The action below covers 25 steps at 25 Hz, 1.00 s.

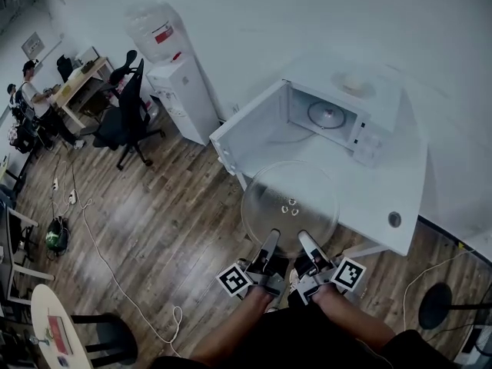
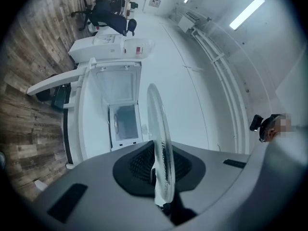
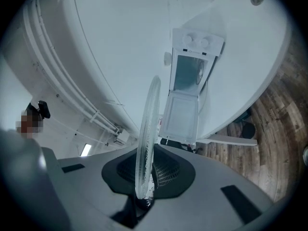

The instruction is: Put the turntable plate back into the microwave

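While both hand-held grippers [image 1: 270,242] [image 1: 307,241] pinch its near rim, the turntable plate [image 1: 290,204] faces upward.

no readable writing anywhere; only blurred labels and coded squares

red-and-white label [image 1: 162,33] on the water bottle [image 1: 144,18] atop the dispenser [image 1: 184,98], print too small to read; same label [image 2: 139,50] only a red smudge in the left gripper view; black-and-white square marker [image 1: 233,280] on the cube of the left gripper [image 1: 272,238], a second marker [image 1: 347,274] on the cube of the right gripper [image 1: 304,239], block patterns without letters or digits; framed sheet [image 1: 32,44] on the far wall, illegible; red-and-white card [image 1: 59,334] on the round table [image 1: 42,302], illegible; control panel [image 3: 197,41] of the microwave [image 1: 269,121] with two knobs, markings washed out
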Each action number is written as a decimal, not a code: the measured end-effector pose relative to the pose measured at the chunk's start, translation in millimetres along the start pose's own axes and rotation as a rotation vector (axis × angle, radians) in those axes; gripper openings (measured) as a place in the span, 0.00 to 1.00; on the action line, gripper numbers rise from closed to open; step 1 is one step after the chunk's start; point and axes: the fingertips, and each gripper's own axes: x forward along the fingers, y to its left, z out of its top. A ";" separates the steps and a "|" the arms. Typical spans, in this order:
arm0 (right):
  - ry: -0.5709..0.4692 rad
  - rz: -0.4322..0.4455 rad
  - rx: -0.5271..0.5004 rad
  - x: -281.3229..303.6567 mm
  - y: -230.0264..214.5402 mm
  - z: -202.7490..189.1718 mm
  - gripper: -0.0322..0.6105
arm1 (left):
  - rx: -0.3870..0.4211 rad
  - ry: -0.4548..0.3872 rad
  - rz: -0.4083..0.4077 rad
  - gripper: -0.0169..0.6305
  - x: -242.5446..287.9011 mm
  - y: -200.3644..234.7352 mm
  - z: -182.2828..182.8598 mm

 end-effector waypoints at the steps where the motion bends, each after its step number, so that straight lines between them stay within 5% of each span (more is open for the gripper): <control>1: 0.003 -0.004 0.003 2.9 -3.5 6.4 0.14 | -0.004 -0.001 0.003 0.10 7.1 3.0 0.2; 25: -0.013 0.004 0.073 88.3 -60.3 106.7 0.13 | 0.018 0.016 0.024 0.10 133.8 58.2 39.7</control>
